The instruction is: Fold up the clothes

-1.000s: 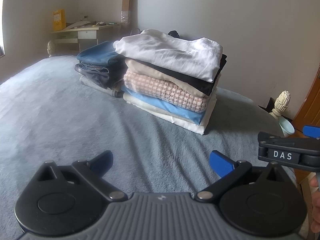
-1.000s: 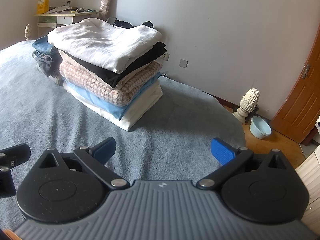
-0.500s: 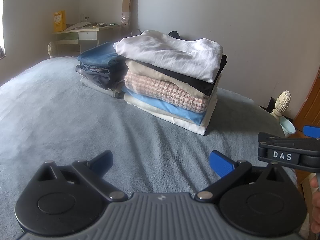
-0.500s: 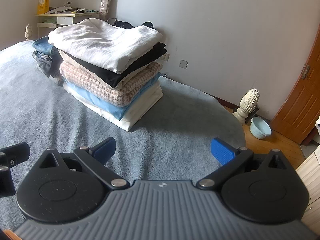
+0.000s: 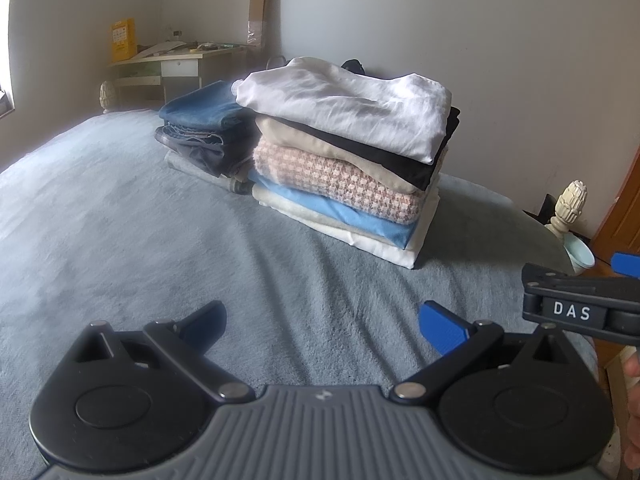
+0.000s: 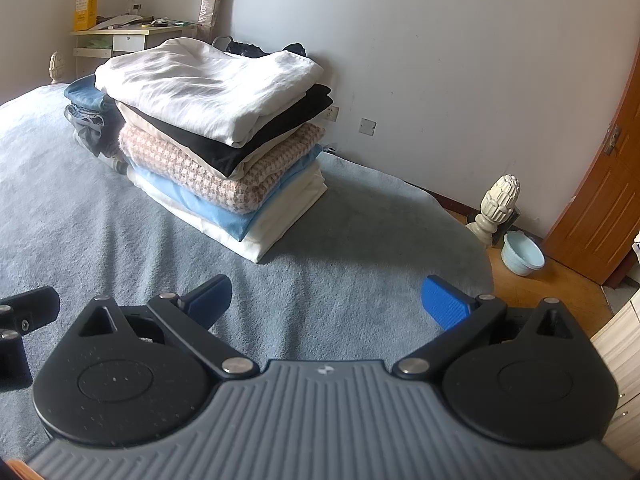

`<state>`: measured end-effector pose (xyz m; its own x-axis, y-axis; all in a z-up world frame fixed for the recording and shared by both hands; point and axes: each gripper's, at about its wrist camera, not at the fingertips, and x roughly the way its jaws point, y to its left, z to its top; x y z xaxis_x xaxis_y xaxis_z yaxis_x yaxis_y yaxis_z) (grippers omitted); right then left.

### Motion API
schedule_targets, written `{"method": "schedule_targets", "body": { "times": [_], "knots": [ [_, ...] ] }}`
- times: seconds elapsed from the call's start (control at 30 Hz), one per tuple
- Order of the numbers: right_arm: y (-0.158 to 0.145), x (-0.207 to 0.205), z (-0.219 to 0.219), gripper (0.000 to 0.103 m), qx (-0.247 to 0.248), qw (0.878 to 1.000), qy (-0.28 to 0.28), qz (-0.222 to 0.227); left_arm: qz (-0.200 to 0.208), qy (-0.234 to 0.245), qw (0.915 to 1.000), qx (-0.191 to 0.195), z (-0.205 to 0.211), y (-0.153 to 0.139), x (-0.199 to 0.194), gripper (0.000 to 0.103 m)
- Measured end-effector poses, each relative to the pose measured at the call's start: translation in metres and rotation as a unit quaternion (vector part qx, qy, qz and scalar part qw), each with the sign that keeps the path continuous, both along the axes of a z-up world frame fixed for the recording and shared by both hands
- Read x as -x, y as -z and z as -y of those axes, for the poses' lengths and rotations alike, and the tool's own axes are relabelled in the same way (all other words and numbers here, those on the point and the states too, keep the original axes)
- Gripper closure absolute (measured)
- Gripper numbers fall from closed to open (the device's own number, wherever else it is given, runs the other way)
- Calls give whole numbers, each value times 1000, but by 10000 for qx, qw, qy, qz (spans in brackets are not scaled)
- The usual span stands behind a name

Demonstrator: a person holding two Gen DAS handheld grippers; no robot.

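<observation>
Bedroom, white walls, wooden door (image 6: 608, 200) at right. Bed (image 5: 120, 240) covered with grey-blue plush blanket. Stack of folded clothes (image 5: 352, 152) set on far part of bed near wall: white garment (image 6: 204, 88) on top, then black, beige, pink checked, light blue, cream at bottom. Second, lower pile of folded jeans (image 5: 200, 120) just beside it, on its left. Bench (image 5: 172, 64) in far corner, cluttered, yellow box (image 5: 122, 40) on it. Carved finial (image 6: 498, 204) and pale blue bowl (image 6: 522, 254) on floor beside bed. Left gripper (image 5: 322, 322) held low over blanket, fingers spread wide, nothing between them. Right gripper (image 6: 326, 300) alongside, fingers likewise released and empty, well apart from stack.
</observation>
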<state>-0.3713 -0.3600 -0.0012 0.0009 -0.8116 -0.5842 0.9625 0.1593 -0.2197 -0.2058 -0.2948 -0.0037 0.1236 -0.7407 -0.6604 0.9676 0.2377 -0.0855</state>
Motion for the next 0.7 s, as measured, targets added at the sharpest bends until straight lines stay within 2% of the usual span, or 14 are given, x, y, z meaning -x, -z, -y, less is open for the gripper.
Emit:
{"method": "schedule_targets", "body": {
  "times": [0.7],
  "knots": [
    [1, -1, 1, 1, -30, 10000, 13, -8, -22, 27, 10000, -45, 1, 2, 1, 0]
  ]
}}
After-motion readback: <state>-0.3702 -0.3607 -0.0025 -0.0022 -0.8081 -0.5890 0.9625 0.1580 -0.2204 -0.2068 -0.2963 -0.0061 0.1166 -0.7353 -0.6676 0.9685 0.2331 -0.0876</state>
